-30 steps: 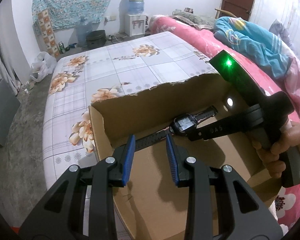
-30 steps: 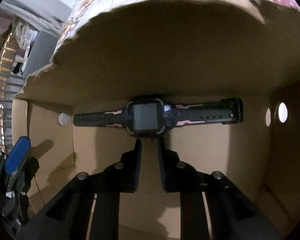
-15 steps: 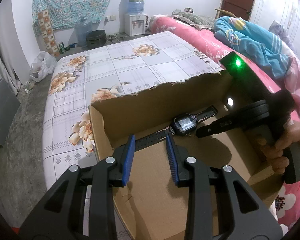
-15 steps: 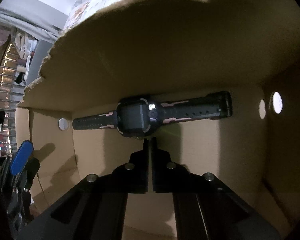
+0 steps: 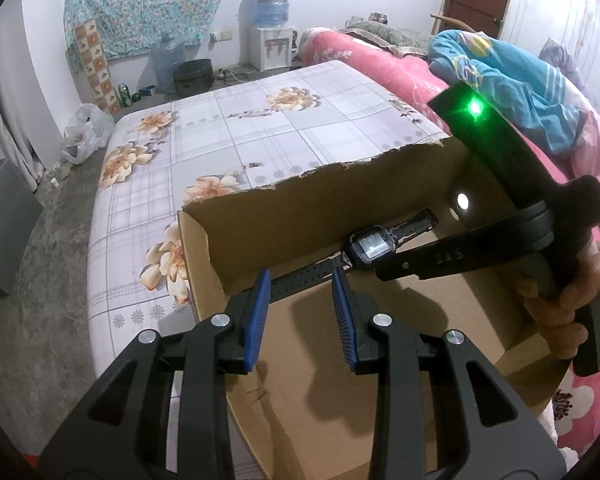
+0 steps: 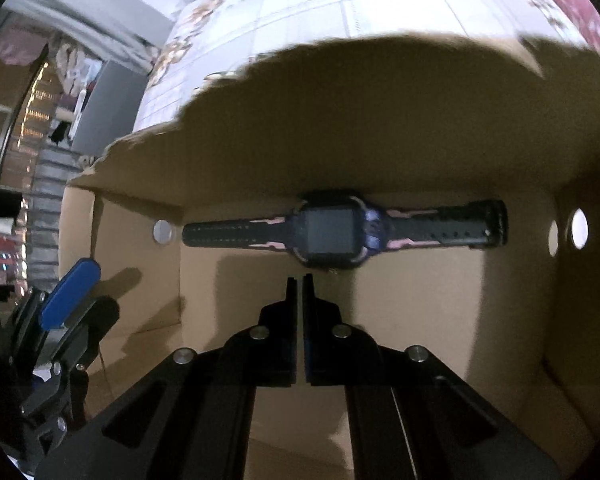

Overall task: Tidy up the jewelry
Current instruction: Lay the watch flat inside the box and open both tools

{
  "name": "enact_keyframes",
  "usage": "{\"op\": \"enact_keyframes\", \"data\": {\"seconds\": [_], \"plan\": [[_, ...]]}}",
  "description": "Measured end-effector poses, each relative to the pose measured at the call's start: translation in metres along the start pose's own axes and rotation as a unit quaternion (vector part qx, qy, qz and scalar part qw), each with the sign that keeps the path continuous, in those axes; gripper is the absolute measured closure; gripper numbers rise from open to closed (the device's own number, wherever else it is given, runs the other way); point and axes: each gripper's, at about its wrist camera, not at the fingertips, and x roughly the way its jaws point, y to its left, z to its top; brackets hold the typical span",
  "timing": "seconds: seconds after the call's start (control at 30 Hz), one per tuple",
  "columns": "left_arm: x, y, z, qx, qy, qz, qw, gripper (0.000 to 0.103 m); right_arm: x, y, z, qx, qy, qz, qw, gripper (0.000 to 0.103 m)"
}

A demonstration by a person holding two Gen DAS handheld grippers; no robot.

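I am holding my empty, clenched right gripper (image 6: 299,280) just short of the watch (image 6: 332,230), which is lying crosswise along the box's (image 6: 380,128) far wall.

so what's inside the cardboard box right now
One dark wristwatch lies flat on the floor of the cardboard box, along the far wall, strap stretched out. The shut right gripper hangs just short of it, holding nothing. The near floor is hidden behind both grippers.
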Motion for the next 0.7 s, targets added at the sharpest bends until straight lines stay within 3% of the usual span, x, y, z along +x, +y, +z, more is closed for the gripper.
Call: {"op": "enact_keyframes", "data": {"seconds": [0.23,0.57,0.7], "plan": [[0.000,0.001,-0.001,0.002,0.000,0.000,1.0000,0.073,0.017,-0.019,0.005,0.011,0.025,-0.011,1.000,0.103],[0.000,0.001,-0.002,0.002,0.001,0.000,1.0000,0.073,0.022,-0.044,0.004,0.082,0.048,0.045,0.994,0.103],[-0.001,0.002,-0.002,0.002,0.001,0.000,1.0000,0.073,0.019,-0.046,-0.001,0.089,0.058,0.028,0.994,0.103]]}}
